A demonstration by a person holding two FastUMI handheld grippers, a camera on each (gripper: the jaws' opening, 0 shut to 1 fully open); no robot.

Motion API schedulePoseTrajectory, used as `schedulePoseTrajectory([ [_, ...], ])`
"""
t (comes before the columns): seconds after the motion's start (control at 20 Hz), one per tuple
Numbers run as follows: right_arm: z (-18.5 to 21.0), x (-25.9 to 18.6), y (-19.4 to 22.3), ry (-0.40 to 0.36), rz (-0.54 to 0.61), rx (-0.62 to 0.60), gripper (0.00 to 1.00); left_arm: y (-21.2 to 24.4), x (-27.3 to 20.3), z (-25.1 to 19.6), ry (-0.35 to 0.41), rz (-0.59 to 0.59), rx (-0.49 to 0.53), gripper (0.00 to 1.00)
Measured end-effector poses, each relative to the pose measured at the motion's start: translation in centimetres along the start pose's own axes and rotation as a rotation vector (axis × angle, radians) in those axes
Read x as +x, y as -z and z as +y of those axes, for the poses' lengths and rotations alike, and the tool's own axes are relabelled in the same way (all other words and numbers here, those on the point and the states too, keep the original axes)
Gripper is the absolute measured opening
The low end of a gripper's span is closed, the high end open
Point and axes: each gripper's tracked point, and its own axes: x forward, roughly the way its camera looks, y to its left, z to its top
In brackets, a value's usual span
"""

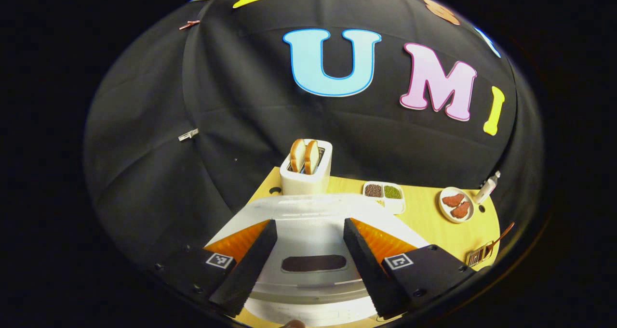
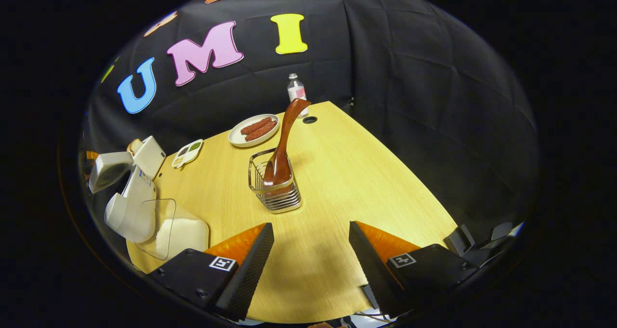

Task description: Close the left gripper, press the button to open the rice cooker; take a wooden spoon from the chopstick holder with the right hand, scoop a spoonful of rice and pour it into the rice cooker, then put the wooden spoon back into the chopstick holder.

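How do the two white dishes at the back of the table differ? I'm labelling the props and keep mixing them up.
The round plate is a single open dish holding reddish-brown sausage-like pieces; the divided dish is elongated and split into compartments, holding dark grains, green grains and a paler filling. The round plate sits nearer the small bottle; the divided dish sits nearer the toaster. Both are white, shallow and rest flat on the wooden table.

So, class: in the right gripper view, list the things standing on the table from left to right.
Rice cooker → clear rice container → divided dish of grains → plate of sausages → chopstick holder with the wooden spoon → bottle.
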Motion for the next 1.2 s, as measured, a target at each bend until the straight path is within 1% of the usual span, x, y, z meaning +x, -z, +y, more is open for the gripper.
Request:
schedulePoseTrajectory([
  [0.15,0.4,-0.4,0.4,-0.02,0.005,-0.027,0.99,3.9,0.2,-0.4,-0.002,0.012,-0.033,0.99],
  [0.3,0.9,-1.0,0.0,-0.033,-0.003,-0.051,0.99,7.9,0.7,-0.7,-0.003,0.035,-0.023,0.99],
  [0.4,1.4,-1.6,-0.8,-0.038,-0.022,-0.08,0.99,8.5,0.9,-0.8,-0.012,-0.015,-0.016,0.99],
  [0.5,2.1,-2.4,-2.3,-0.049,-0.054,-0.115,0.99,8.4,0.7,-0.7,-0.015,-0.072,-0.029,0.99],
  [0.6,3.1,-3.7,-4.1,-0.062,-0.102,-0.151,0.99,8.8,1.0,-0.8,-0.015,-0.112,-0.005,1.0],
  [0.8,6.7,-6.2,-7.8,-0.111,-0.204,-0.183,0.99,8.6,0.8,-0.8,-0.002,-0.12,0.002,1.0],
  [0.85,7.7,-6.9,-8.8,-0.122,-0.232,-0.191,0.99,8.7,0.5,-1.0,0.011,-0.105,0.006,0.99],
  [0.9,8.4,-7.5,-9.5,-0.131,-0.254,-0.197,0.99,8.5,-0.3,-1.5,0.032,-0.104,0.002,0.99],
  [0.95,9.2,-8.4,-10.4,-0.136,-0.285,-0.203,0.99,7.7,-1.9,-2.1,0.052,-0.139,-0.005,0.99],
  [1.0,9.9,-9.3,-11.4,-0.138,-0.315,-0.208,0.99,5.9,-3.7,-2.7,0.073,-0.193,-0.001,0.96],
  [1.15,12.0,-11.9,-13.0,-0.147,-0.388,-0.217,0.99,2.7,-11.5,-4.3,0.105,-0.349,0.062,0.95],
  [1.2,12.3,-12.6,-13.5,-0.136,-0.414,-0.227,0.99,2.2,-14.1,-5.0,0.132,-0.381,0.056,0.95],
])
